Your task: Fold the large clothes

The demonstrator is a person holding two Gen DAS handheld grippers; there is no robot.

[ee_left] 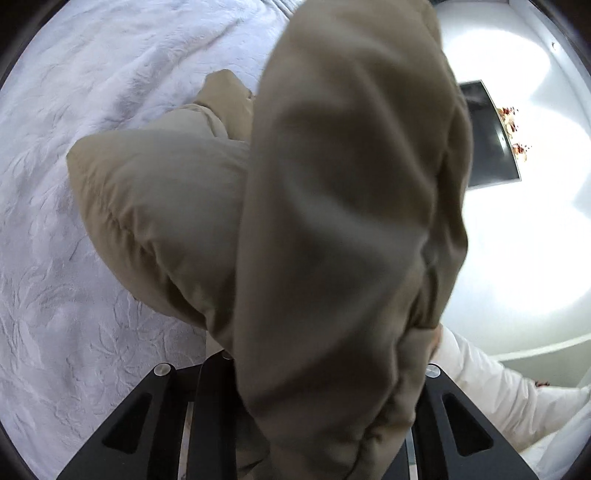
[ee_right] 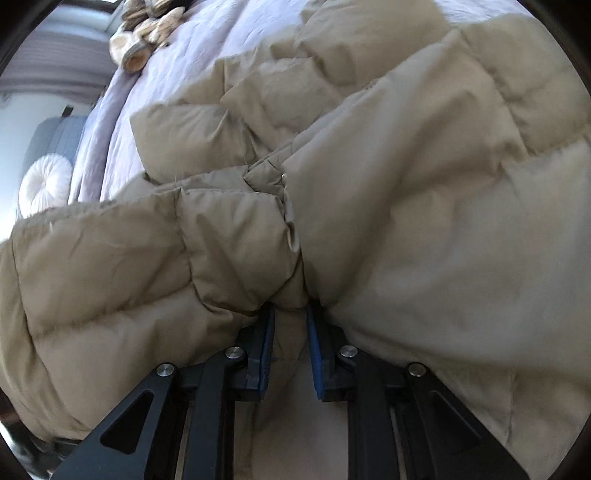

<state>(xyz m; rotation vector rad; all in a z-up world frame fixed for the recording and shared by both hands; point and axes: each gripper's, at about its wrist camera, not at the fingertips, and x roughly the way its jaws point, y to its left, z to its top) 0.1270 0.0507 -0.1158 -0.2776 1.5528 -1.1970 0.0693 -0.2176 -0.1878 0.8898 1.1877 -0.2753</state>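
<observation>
My right tongs (ee_right: 290, 314) are nipped down on a gathered pinch of the tan jacket (ee_right: 406, 221), the blue pads (ee_right: 266, 354) drawn close with a wad of quilted cloth squeezed between them right where the front opening runs; the jacket's bulk spreads away from me to both sides, one padded panel to the left, a broader one to the right, and its length runs on ahead across the bed (ee_right: 177, 55). My left tongs (ee_left: 325, 424) have a thick fold of the same jacket (ee_left: 351, 203) heaped over them, so I cannot see the pads or tell how far apart they stand; the cloth rises straight out from between the black arms, which suggests a hold, but I would not swear to it. From the left view that lifted part stands up in front of me, and a further lobe of the jacket lies lower and to the left on the white bedspread (ee_left: 74, 110). Beside it on my right shows a white sleeve (ee_left: 491, 387). Farther off in the right view a small heap of pale things (ee_right: 147, 33) sits at the bed's far corner, and a round white cushion (ee_right: 46, 184) beyond the edge. No container is in sight. I judge the fold turns on carrying the raised left part across toward the right hold.
</observation>
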